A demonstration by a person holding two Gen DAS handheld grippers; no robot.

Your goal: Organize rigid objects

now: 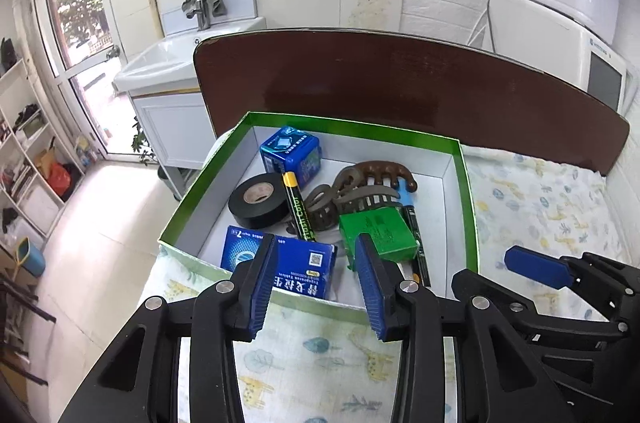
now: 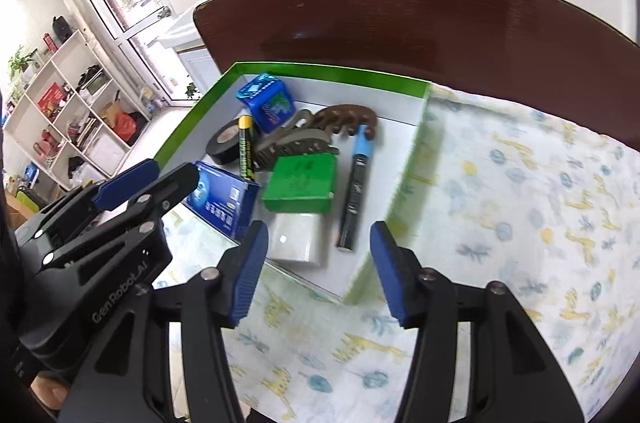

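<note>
I am looking down along both sets of tongs at a shallow cardboard box with a green rim and white inside [image 1: 466,183], which sits on a bed covered by a pale sheet printed with yellow giraffes and blue leaves [image 1: 560,199]. A dark reddish-brown wooden headboard [image 1: 400,91] stands behind the box.

My left tongs [image 1: 316,283] hang over the near edge of the box, their blue ribbed pads spread apart with nothing pinched between them. My right tongs [image 2: 320,271] hang over the box's near right corner, also spread and empty. The two sit just beside each other; each shows at the edge of the other's view.

Everything lies inside the box. A blue cube-shaped tin [image 1: 290,151] stands at the back left. A roll of black tape [image 1: 259,199] lies flat in front of it. A black marker with a yellow cap [image 1: 298,207] lies just right of the roll, touching it. A grey-brown hair claw clip [image 1: 344,199] rests in the middle, with a brown wooden comb-like piece [image 1: 384,173] behind it. A flat green rectangular box [image 2: 300,183] lies in front of the clip. A black marker with a light blue cap [image 2: 356,183] lies to its right. A flat blue printed carton [image 1: 296,263] leans at the near left. A white square packet [image 2: 294,237] lies at the near edge.
</note>
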